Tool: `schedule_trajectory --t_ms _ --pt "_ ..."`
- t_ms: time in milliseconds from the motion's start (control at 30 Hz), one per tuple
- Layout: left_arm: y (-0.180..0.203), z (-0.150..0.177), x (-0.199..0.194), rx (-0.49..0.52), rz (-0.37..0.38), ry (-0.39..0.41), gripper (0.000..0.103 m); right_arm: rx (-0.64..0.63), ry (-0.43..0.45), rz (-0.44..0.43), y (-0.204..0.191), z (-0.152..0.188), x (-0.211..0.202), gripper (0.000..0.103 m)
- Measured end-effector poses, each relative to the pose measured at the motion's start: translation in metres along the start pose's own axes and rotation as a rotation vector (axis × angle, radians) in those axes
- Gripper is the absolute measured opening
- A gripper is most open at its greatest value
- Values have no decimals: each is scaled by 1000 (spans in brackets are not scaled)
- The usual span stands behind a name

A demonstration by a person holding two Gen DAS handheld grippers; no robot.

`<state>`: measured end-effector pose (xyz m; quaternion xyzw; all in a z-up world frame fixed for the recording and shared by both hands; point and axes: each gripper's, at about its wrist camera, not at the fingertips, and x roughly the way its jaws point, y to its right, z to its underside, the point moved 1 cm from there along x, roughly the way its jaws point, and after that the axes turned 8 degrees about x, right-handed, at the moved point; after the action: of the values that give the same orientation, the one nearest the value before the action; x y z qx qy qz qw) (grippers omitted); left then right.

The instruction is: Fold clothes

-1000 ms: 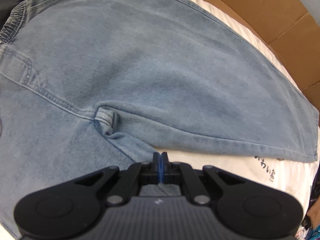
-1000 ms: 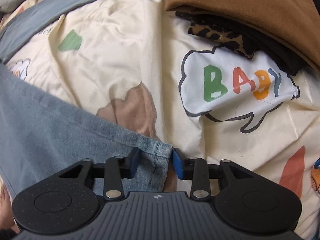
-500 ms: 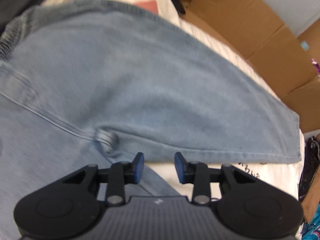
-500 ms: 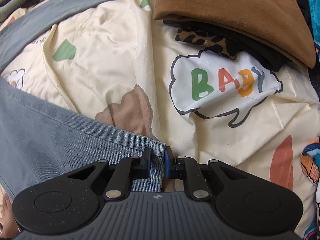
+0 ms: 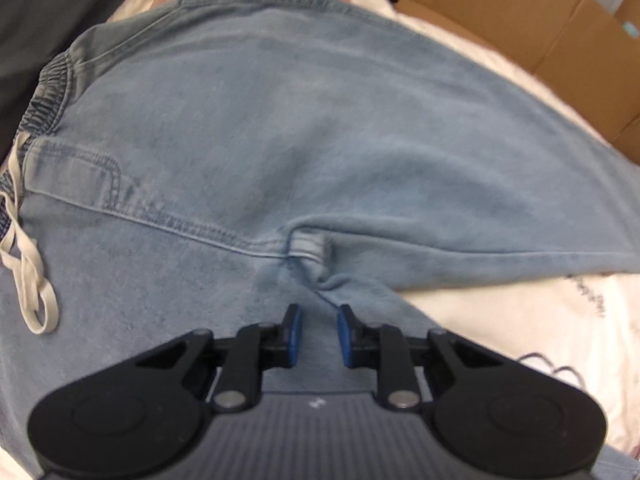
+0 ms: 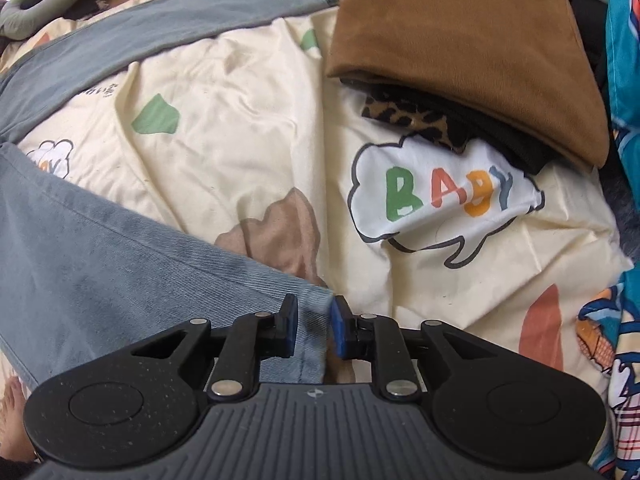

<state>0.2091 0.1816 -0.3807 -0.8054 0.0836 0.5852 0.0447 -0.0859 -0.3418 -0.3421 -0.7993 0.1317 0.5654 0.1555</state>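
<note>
Light blue jeans (image 5: 280, 152) lie flat on the bed, with the elastic waistband (image 5: 48, 92) and a white drawstring (image 5: 28, 280) at the left. My left gripper (image 5: 318, 332) hangs just over the denim below the crotch seam (image 5: 308, 246). Its jaws are closing, and its pads do not press on the cloth. In the right wrist view one jeans leg (image 6: 120, 264) runs in from the left. My right gripper (image 6: 314, 326) has that leg's hem corner (image 6: 310, 316) pinched between its pads, and its jaws are easing open. The other leg (image 6: 168, 28) lies across the back.
A cream cartoon-print duvet (image 6: 248, 128) covers the bed. A folded brown garment (image 6: 460, 48) sits on dark and leopard-print clothes (image 6: 412, 120) at the back right. Cardboard boxes (image 5: 552, 32) stand past the bed's far edge. A bare foot (image 6: 12, 420) shows at the lower left.
The left gripper went from shut to open, then narrowed, and slid toward the waistband side, so the drawstring came into view. The right gripper closed on the hem, loosened slightly and rose.
</note>
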Motion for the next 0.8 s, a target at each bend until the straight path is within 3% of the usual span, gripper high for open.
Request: schedule_trajectory --t_ms 200,267,433,667,800 --pt "-7 -1 16 74 -20 10 21 -38 36 4 -11 1 -7 19" --pt "-8 -1 16 48 -22 9 21 -69 45 3 -18 1 -5 19" --pt "-8 -2 17 104 -27 -8 20 -71 -38 -63 -41 -2 22 19" --pt "-14 -15 15 98 -10 -97 19 -37 -126 17 -51 -4 58 19" --pt "-4 -10 6 131 0 -98 19 35 -130 24 -41 -14 63 18"
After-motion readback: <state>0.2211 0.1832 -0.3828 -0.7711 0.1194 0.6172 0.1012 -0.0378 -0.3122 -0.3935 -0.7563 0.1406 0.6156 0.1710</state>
